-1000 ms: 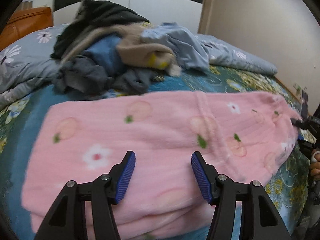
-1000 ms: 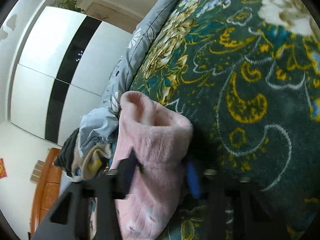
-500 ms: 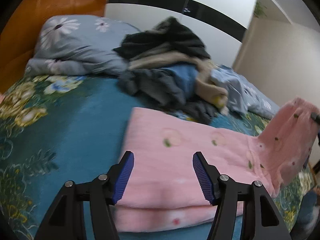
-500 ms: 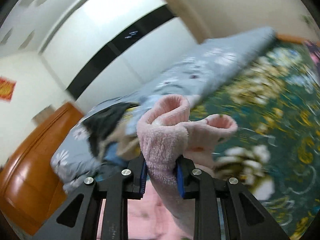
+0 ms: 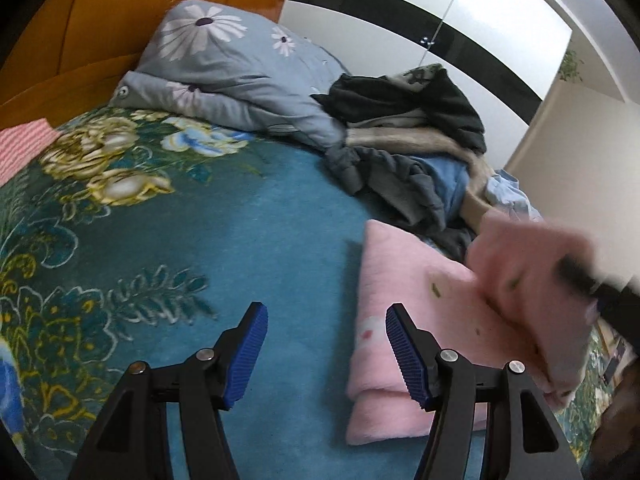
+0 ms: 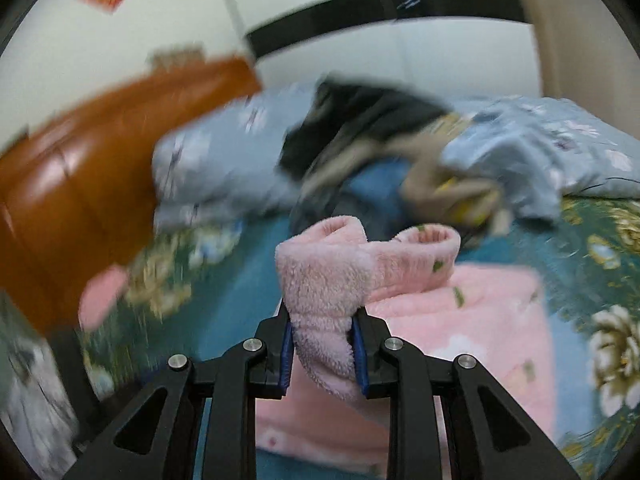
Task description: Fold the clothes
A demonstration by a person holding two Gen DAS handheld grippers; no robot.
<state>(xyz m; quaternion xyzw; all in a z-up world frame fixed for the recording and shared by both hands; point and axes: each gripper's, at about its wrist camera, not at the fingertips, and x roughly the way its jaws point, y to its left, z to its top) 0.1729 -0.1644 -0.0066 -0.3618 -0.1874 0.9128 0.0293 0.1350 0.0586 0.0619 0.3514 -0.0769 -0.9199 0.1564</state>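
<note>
A pink fleece garment (image 5: 396, 320) with fruit and flower prints lies folded on the teal floral bedspread (image 5: 200, 240). My right gripper (image 6: 324, 344) is shut on a bunched end of the pink garment (image 6: 324, 280) and holds it lifted above the rest of the garment (image 6: 480, 320). In the left wrist view that lifted end (image 5: 532, 280) shows blurred at the right. My left gripper (image 5: 324, 352) is open and empty, over the bedspread just left of the garment's left edge.
A pile of dark, beige and blue clothes (image 5: 412, 148) lies behind the garment. A grey floral pillow (image 5: 224, 68) and an orange wooden headboard (image 5: 120, 20) are at the back left. A red striped cloth (image 5: 20, 144) lies at the far left.
My right gripper has carried the held end of the pink garment up and leftward over the rest of it. My left gripper has moved left off the garment, still open.
</note>
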